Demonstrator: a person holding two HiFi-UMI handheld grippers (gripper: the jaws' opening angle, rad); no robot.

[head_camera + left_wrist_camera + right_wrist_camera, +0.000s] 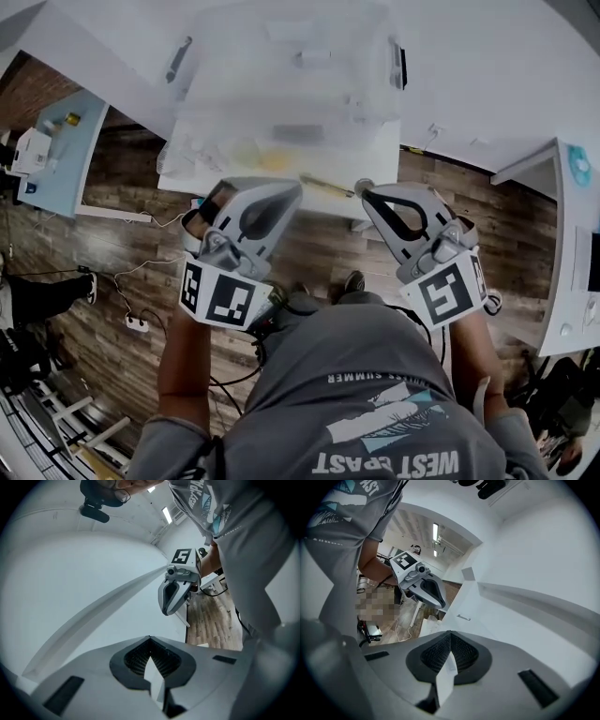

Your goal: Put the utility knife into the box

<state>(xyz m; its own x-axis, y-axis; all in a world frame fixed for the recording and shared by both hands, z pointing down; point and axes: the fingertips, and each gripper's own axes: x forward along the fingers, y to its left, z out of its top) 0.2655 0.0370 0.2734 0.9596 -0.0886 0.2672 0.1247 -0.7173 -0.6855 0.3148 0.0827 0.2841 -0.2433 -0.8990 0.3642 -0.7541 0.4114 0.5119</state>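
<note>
In the head view a clear plastic box (291,70) stands on a white table (375,150). A slim yellowish utility knife (326,185) lies at the table's near edge. My left gripper (292,187) points at that edge just left of the knife, and my right gripper (364,190) just right of it. Neither touches the knife. In the left gripper view the left gripper (150,639) is shut and empty, with the right gripper (178,590) beyond it. In the right gripper view the right gripper (450,633) is shut and empty, facing the left gripper (424,585).
Pale bags and yellow items (253,155) lie on the table in front of the box. A light blue side table (56,150) stands at the left and a white desk (572,253) at the right. A power strip (136,323) and cables lie on the wooden floor.
</note>
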